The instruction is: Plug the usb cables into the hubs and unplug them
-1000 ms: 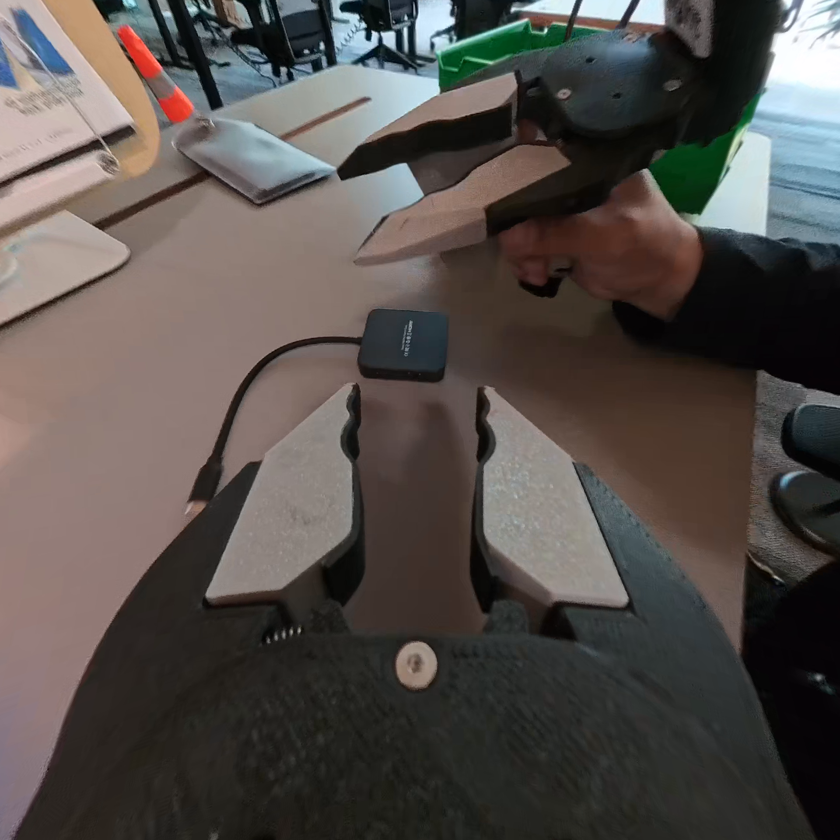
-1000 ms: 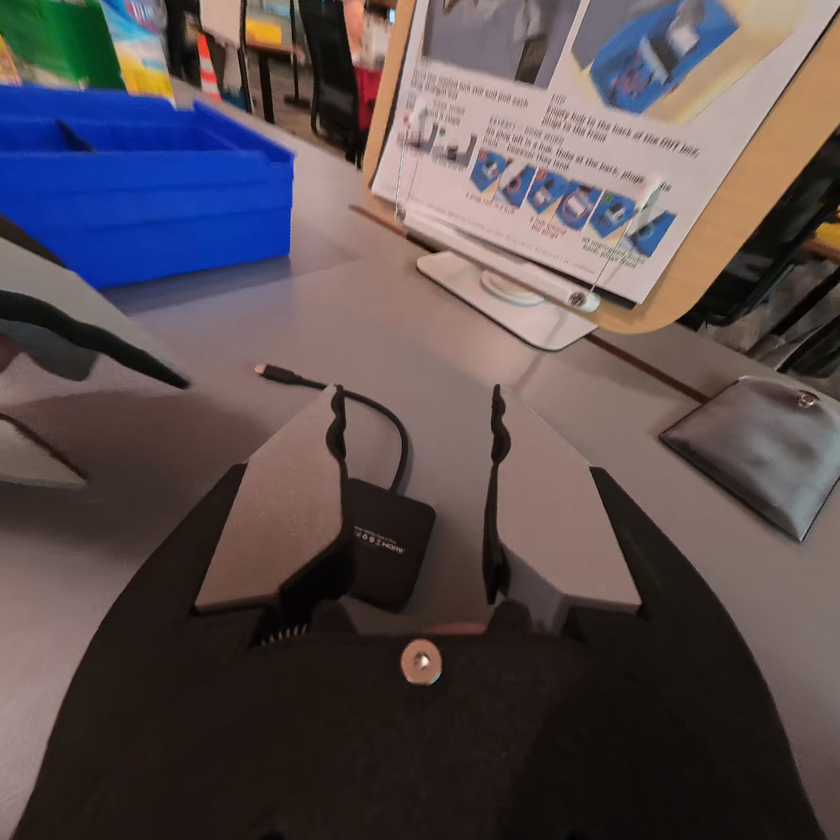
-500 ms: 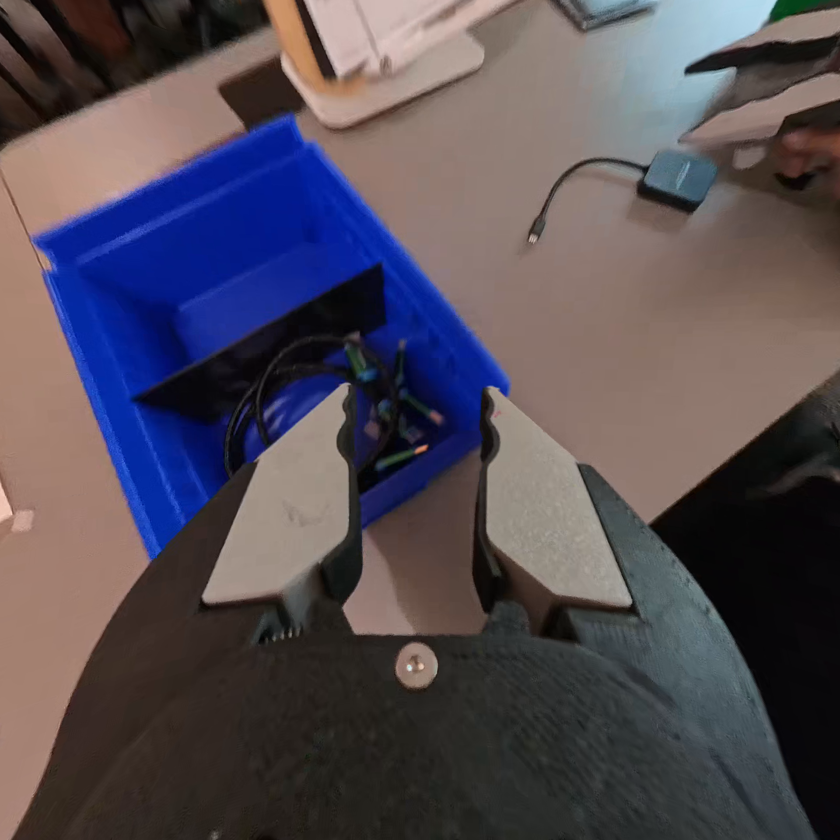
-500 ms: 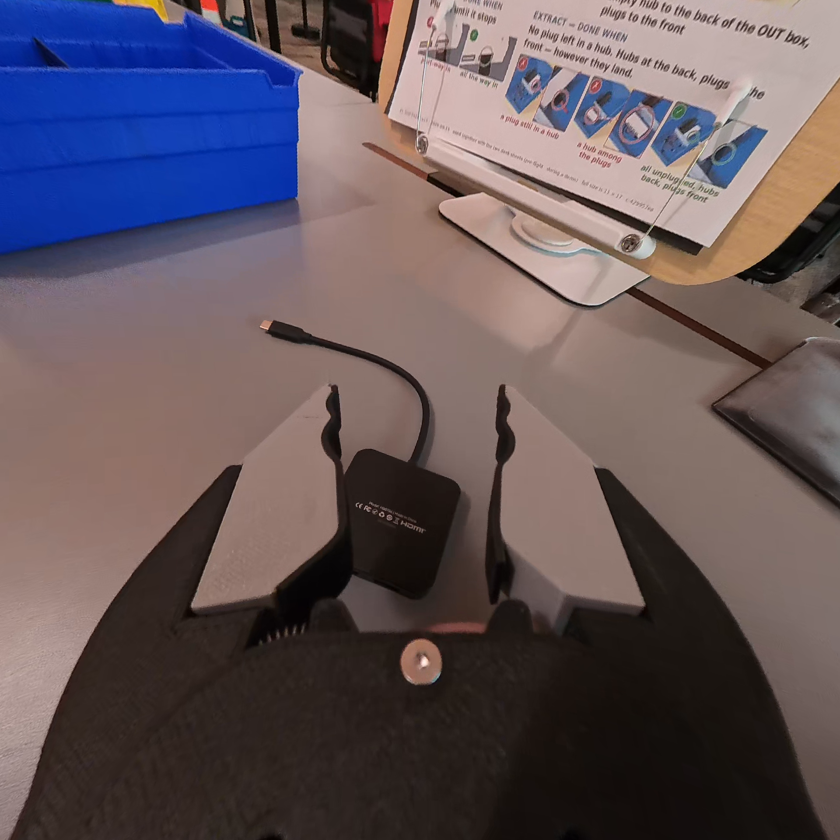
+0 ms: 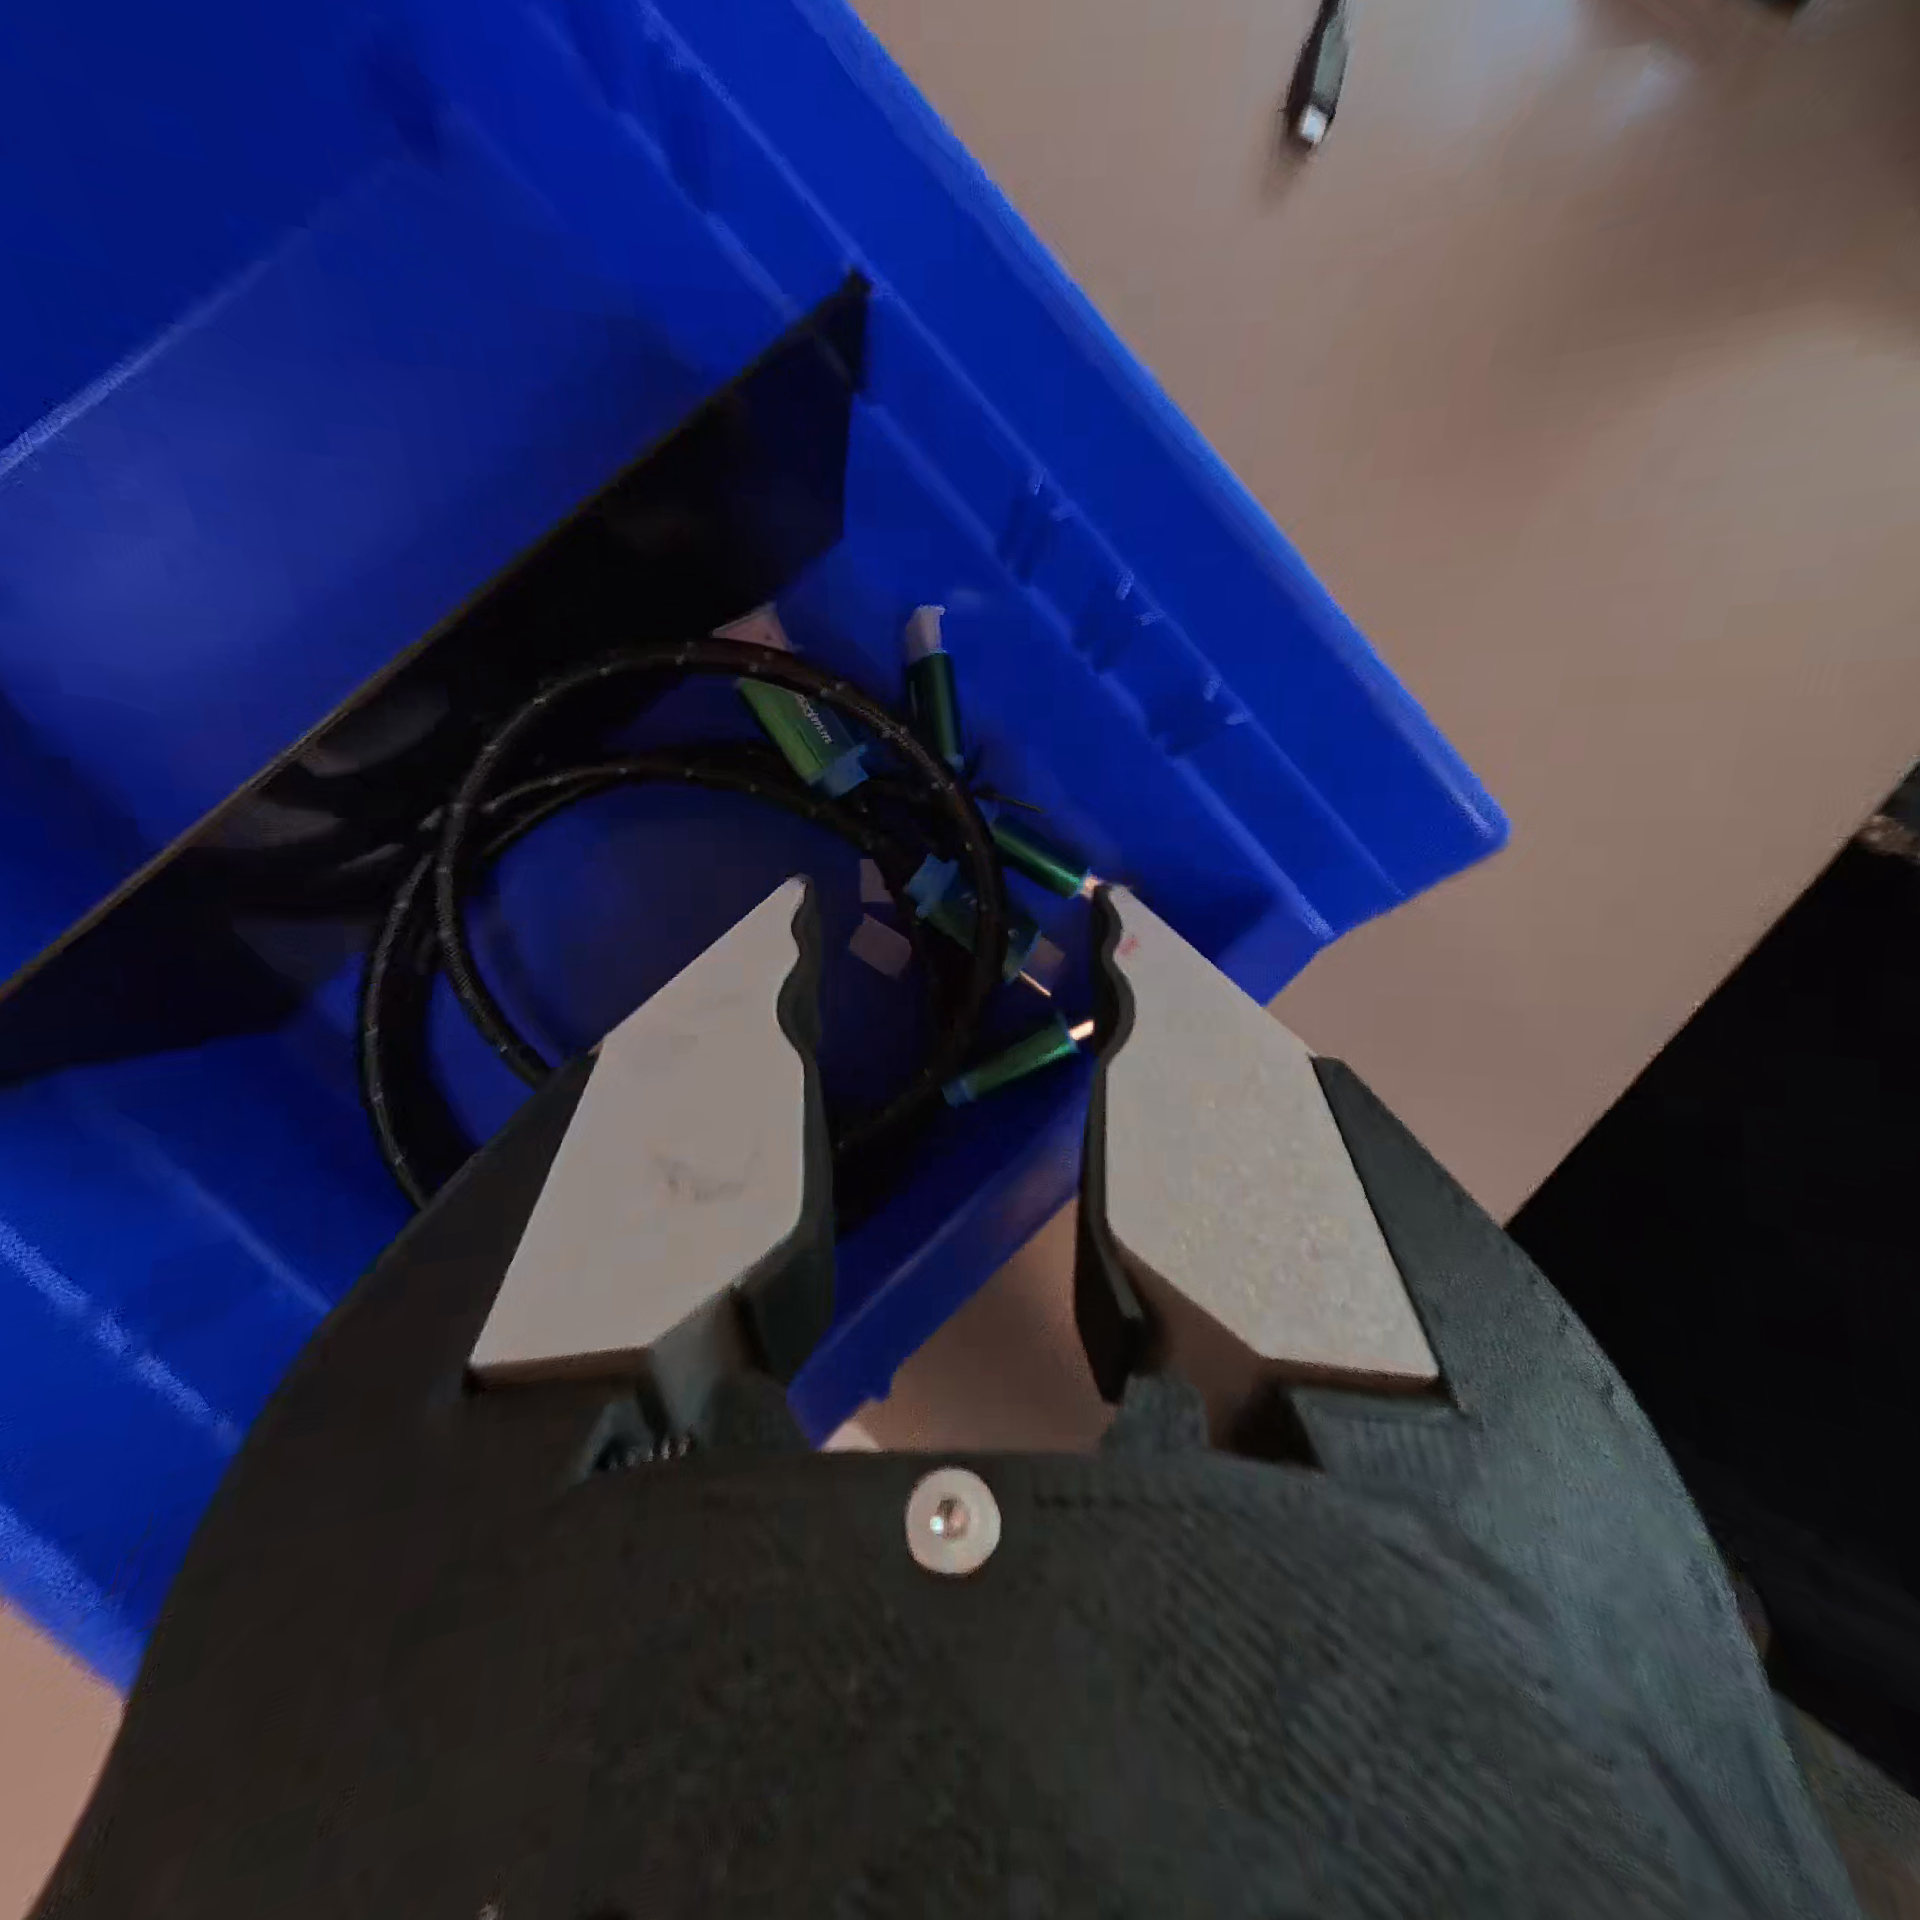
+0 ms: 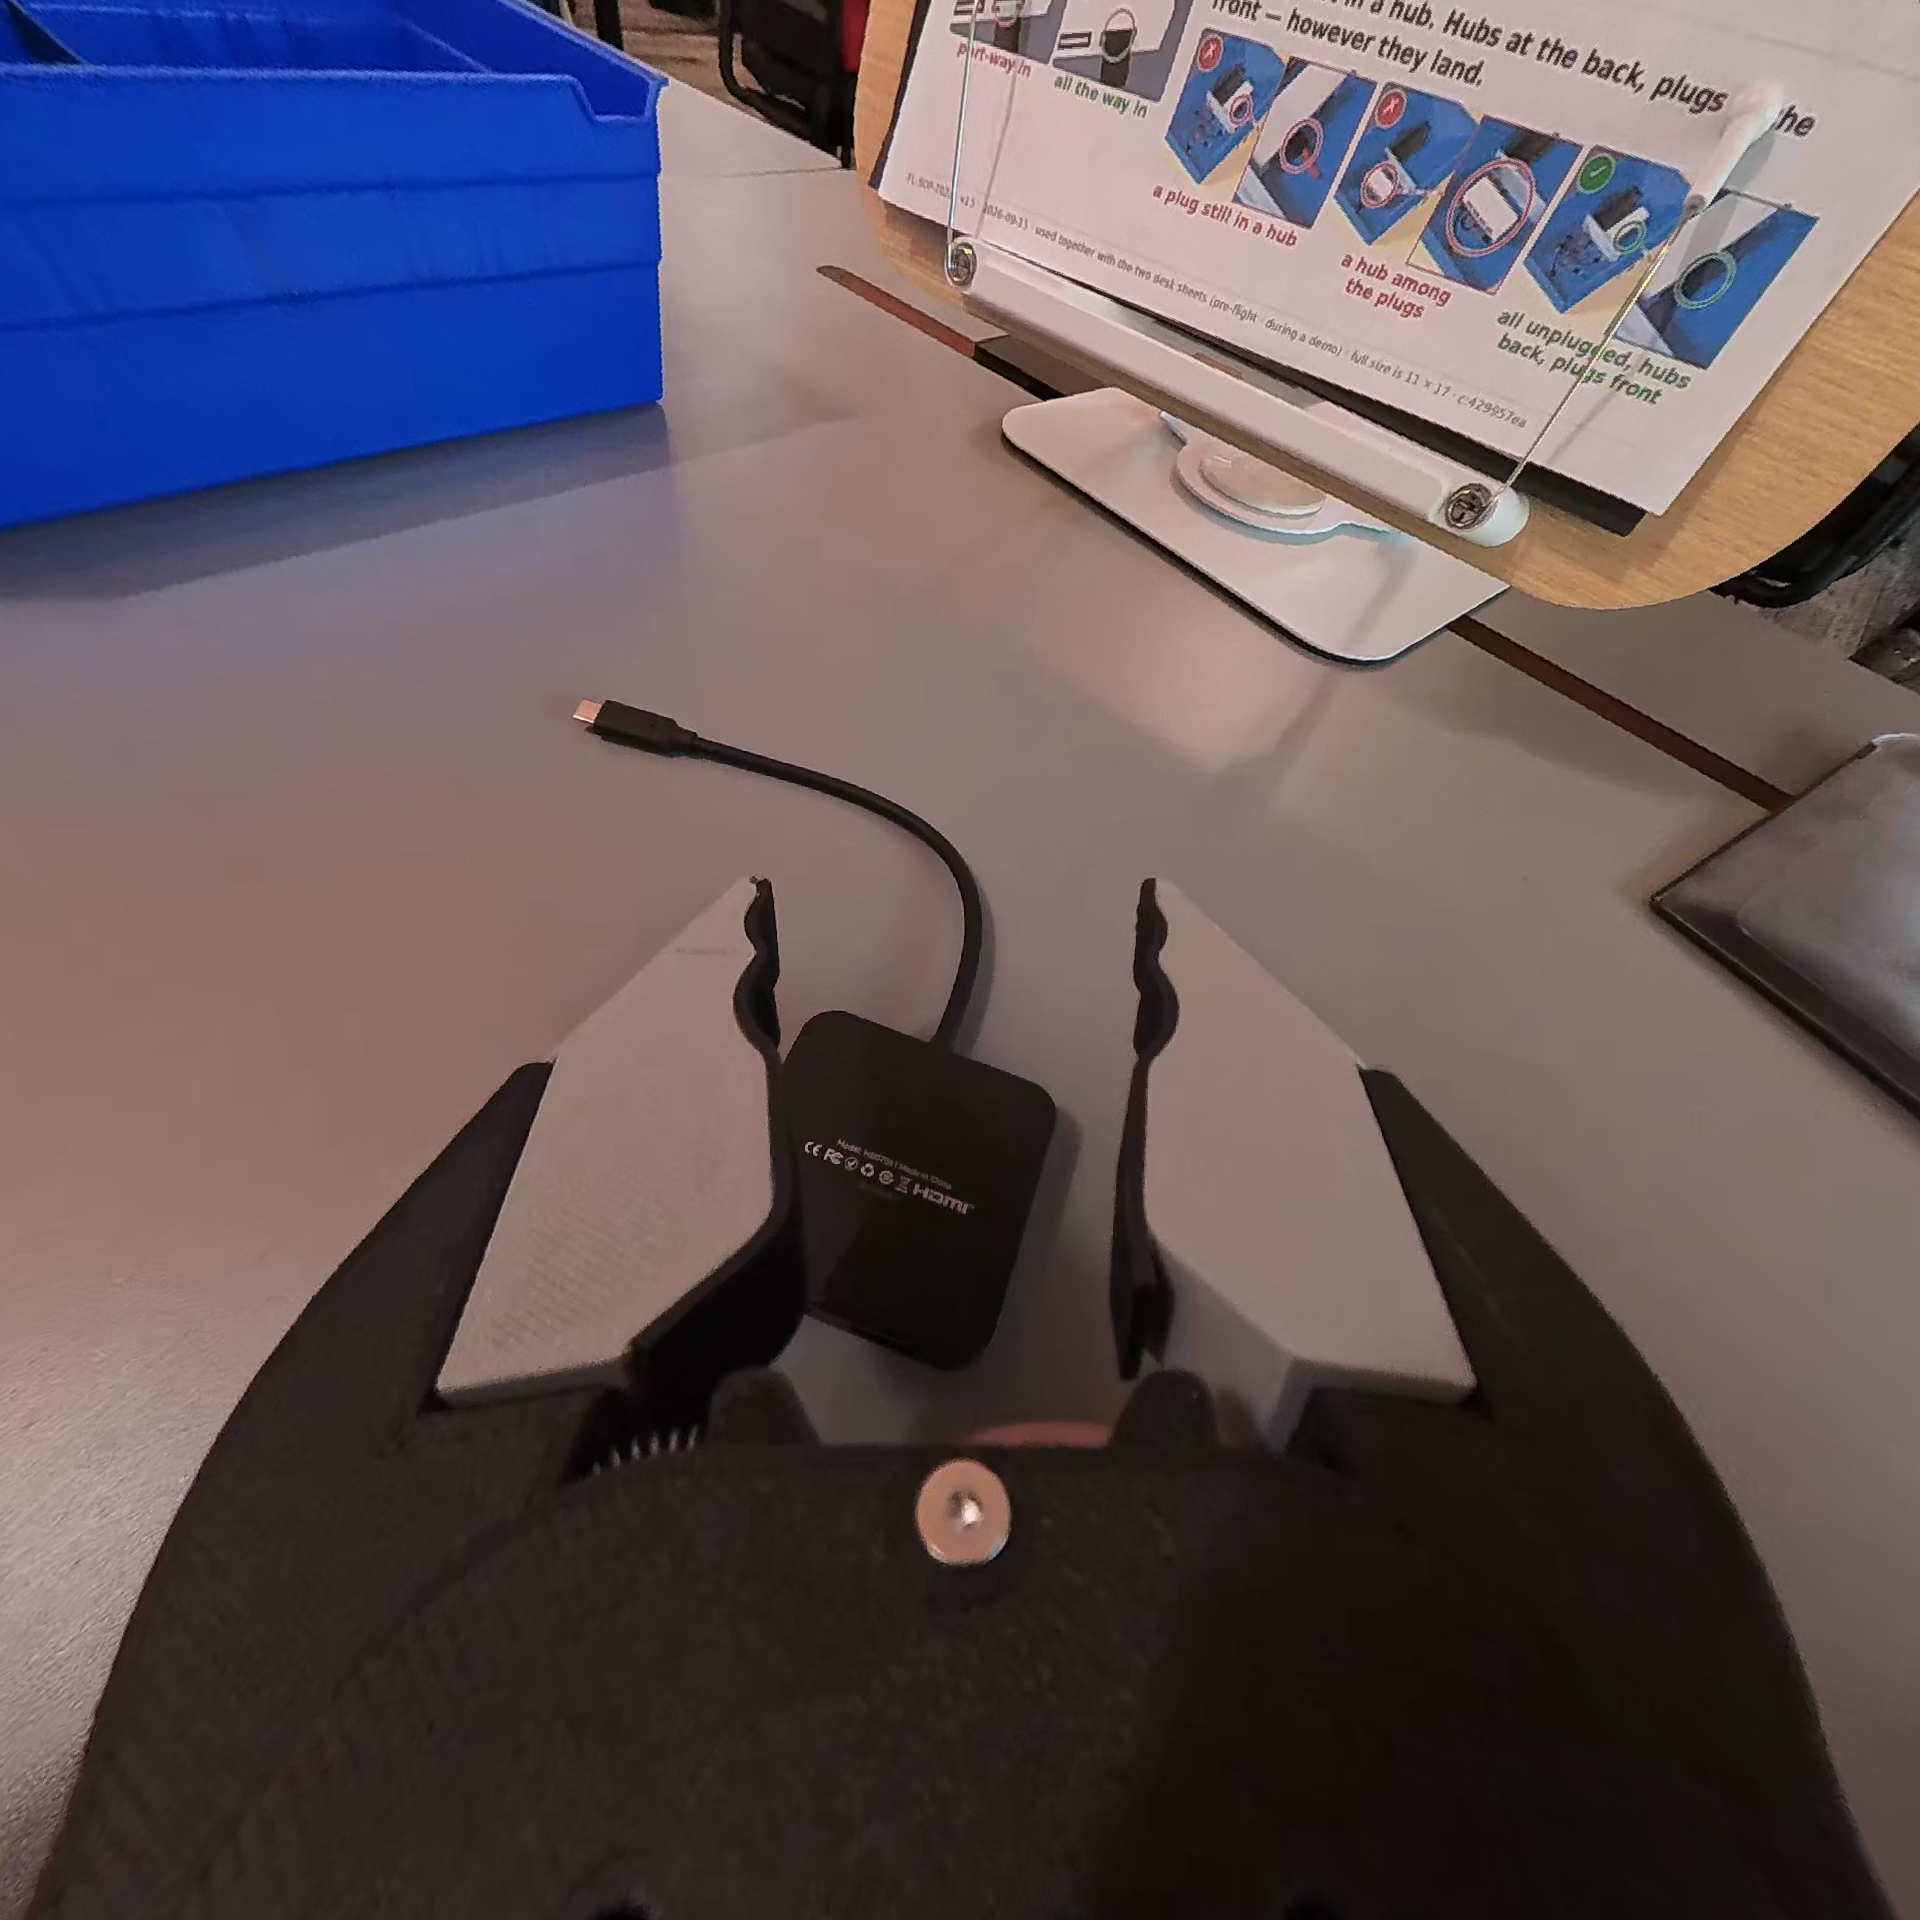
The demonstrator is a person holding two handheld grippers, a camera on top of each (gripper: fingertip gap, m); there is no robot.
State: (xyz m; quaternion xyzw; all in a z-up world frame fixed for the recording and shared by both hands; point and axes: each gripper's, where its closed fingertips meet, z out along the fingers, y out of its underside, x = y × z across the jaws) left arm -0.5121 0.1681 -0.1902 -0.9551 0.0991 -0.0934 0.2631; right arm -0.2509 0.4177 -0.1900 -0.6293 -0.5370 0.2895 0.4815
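My left gripper (image 5: 951, 894) is open and empty, held over the near compartment of a blue bin (image 5: 1195, 665). Coiled black braided cables (image 5: 520, 831) with green plugs (image 5: 1013, 1060) lie in that compartment, just beyond my fingertips. A black divider (image 5: 520, 644) splits the bin. My right gripper (image 6: 951, 894) is open and hovers low over a small black hub (image 6: 914, 1184) lying flat on the grey table (image 6: 312, 883). The hub sits between the jaws, close to the left finger (image 6: 634, 1174). Its short black cable (image 6: 883, 810) curves away to a plug (image 6: 623, 717).
A stand (image 6: 1247, 520) holding a printed instruction sheet (image 6: 1403, 187) is at the far right of the right wrist view. The blue bin (image 6: 312, 260) sits far left there. A dark flat pouch (image 6: 1808, 925) lies at the right edge. The table edge (image 5: 1662, 1039) runs right of the bin. The gap from one gripper's tips to the other's is roughly 35 centimeters.
My left gripper swung away from the hub to the blue bin and moved down over the cables. My right gripper eased back a little; the hub stays between its open jaws.
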